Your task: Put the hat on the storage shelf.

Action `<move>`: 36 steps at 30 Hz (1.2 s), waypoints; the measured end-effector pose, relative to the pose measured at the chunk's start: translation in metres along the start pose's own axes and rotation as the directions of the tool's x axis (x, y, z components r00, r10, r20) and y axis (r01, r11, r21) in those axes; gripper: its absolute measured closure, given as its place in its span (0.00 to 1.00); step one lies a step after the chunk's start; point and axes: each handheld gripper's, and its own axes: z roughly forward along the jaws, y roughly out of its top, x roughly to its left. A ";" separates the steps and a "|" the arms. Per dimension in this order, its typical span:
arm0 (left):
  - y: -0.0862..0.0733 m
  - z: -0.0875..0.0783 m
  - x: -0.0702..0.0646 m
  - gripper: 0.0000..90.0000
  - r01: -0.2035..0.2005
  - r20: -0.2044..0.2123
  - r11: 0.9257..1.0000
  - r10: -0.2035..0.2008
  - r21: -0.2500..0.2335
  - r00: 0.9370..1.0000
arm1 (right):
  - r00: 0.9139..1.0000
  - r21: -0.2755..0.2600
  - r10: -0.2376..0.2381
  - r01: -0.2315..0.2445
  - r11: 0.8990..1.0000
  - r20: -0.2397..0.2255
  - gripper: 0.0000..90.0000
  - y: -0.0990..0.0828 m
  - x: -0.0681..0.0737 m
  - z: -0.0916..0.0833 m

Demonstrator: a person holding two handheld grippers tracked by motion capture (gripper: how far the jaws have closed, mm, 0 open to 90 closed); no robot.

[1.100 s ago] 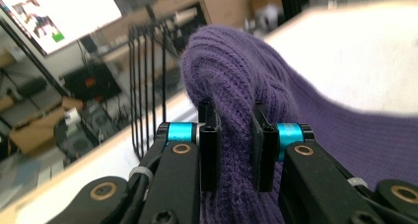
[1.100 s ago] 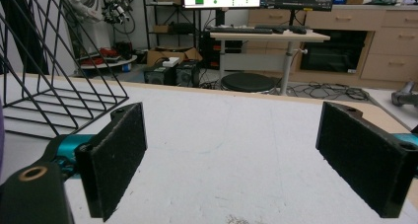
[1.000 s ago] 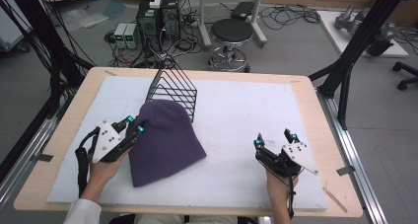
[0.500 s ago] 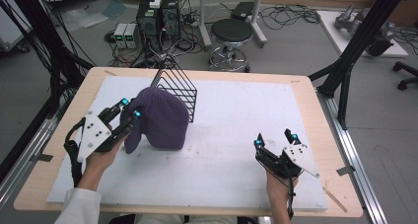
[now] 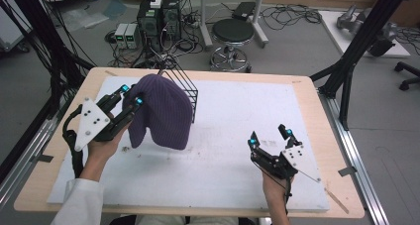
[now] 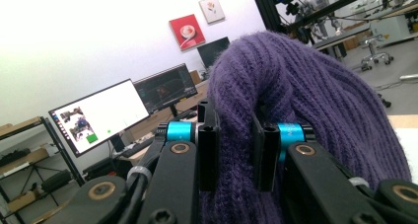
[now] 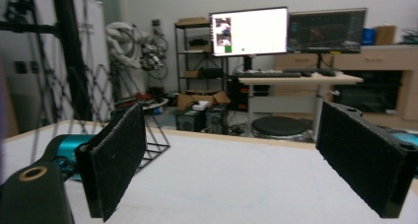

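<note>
At upper left of the high view, the left gripper (image 5: pixel 130 95) pinches the purple beanie (image 5: pixel 163 113), lifted against the wire rack (image 5: pixel 185 84). At lower right, the right gripper (image 5: pixel 268 137) rests with its 2 jaws spread wide.

A wooden table (image 5: pixel 47 183) carries a white mat (image 5: pixel 233 116), with a black wire rack (image 5: pixel 185 84) near its far-left corner.

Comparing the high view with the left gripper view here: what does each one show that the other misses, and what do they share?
High view alone: the right tongs open above the white table mat, and the black wire rack behind the hat. Left gripper view alone: up close, knit fabric squeezed between its two jaws, plus lit monitors and wall pictures. Shared: the purple knit hat gripped by the left tongs.
</note>
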 end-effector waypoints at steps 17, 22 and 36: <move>0.015 0.027 0.024 0.86 0.050 -0.008 0.998 -0.050 -0.024 0.999 | 0.952 -0.037 0.008 -0.021 0.999 -0.306 0.13 0.039 0.057 0.059; 0.021 0.034 0.030 0.86 0.052 -0.003 0.998 -0.052 -0.036 0.999 | 0.925 -0.002 -0.003 0.002 1.000 -0.379 0.13 0.044 0.081 0.083; 0.031 0.042 0.037 0.86 0.040 0.014 0.998 -0.040 -0.048 0.999 | 0.842 0.041 0.045 -0.028 0.999 -0.537 0.19 0.055 0.122 0.135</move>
